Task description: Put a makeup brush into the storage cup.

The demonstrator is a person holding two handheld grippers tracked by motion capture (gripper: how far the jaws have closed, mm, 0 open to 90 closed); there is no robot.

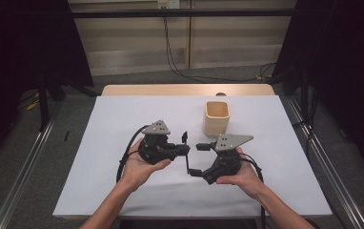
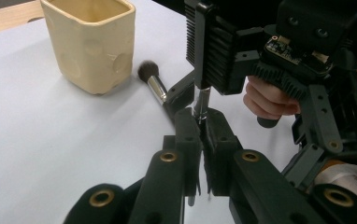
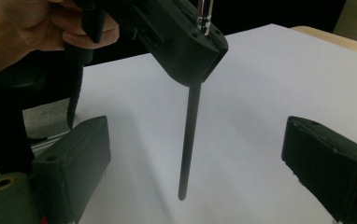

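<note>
High view overhead, facing forward-down; gripper views close, sharing brush (image 2: 154,85) on tabletop.

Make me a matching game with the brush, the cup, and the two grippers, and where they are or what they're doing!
Things:
1. brush
2. cup
3. left gripper
4. right gripper

States:
A. open, jaws wide apart either side of the dark handle
B. standing upright and open-topped on the white table
C. shut tight on the brush near its shiny metal part
D. held up off the table, handle hanging free

Pairs: 1-D, 2-B, 3-C, 4-A
</note>
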